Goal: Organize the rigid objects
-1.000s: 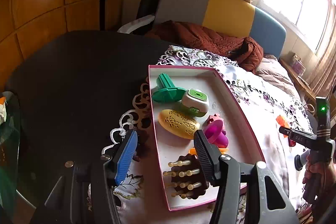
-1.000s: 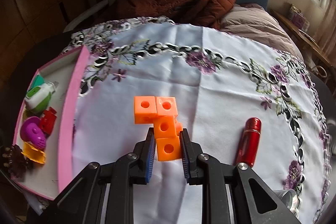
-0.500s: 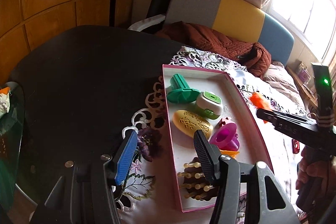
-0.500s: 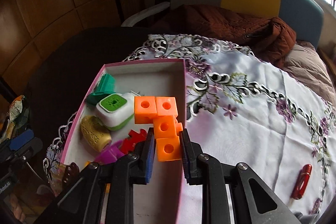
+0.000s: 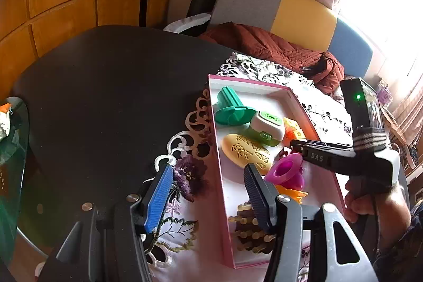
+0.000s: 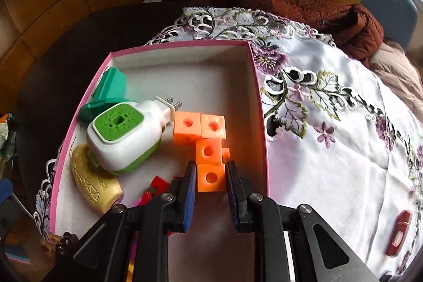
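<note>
Over pink box (image 6: pixel 260 107): fingers (image 6: pixel 189 184) clamping orange blocks (image 6: pixel 208 149).

Right gripper (image 6: pixel 210 183) clamped, left gripper (image 5: pixel 208 198) agape

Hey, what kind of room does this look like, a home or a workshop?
Most likely a home living room or bedroom. A colour-block sofa or headboard in grey, yellow and blue stands behind the table, a brown quilted jacket lies on it, and an embroidered floral tablecloth covers the table under the pink box.
</note>
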`<state>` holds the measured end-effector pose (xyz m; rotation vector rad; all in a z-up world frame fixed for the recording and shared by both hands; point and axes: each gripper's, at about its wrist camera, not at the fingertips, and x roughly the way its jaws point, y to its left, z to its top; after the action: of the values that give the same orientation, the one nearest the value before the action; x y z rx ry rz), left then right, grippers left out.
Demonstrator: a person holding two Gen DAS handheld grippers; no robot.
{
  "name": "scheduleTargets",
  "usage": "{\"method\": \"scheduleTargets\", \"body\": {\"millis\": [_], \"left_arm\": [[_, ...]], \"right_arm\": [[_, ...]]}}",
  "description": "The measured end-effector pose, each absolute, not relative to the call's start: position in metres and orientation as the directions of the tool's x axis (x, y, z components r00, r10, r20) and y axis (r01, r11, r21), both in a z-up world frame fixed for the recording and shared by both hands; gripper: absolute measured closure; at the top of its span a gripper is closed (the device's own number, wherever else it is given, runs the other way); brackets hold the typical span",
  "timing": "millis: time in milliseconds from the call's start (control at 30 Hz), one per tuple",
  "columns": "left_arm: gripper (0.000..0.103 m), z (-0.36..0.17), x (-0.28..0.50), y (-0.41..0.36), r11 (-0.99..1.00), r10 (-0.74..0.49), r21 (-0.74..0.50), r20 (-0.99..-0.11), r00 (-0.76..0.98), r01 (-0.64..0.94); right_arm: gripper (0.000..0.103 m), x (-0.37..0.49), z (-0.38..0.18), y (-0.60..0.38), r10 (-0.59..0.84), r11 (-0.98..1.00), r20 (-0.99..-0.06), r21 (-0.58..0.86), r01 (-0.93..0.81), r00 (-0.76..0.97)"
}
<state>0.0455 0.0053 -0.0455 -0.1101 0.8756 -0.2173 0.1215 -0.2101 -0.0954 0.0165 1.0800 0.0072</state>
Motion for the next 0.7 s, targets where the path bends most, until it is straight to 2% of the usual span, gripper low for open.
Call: {"method": "scheduleTargets", "body": {"millis": [567, 633, 700], "left_arm": [[0.046, -0.041, 0.035, 0.002, 0.979, -0.204, -0.137, -0.745, 0.636, 0.153], [0.046, -0.042, 0.035, 0.002, 0.979, -0.202, -0.135, -0.747, 0.634, 0.153], [0.046, -0.042, 0.034, 0.004, 0.979, -0.202, -0.139, -0.746, 0.635, 0.148]], "right_arm": [[0.08, 0.114, -0.096, -0.209, 0.0, 1.0, -0.866, 0.008, 0.015, 0.5], [0.078, 0.113, -0.095, -0.209, -0.002, 1.0, -0.865, 0.008, 0.019, 0.502], [0.065, 0.111, -0.094, -0.208, -0.001, 1.0, -0.865, 0.011, 0.02, 0.501]]}}
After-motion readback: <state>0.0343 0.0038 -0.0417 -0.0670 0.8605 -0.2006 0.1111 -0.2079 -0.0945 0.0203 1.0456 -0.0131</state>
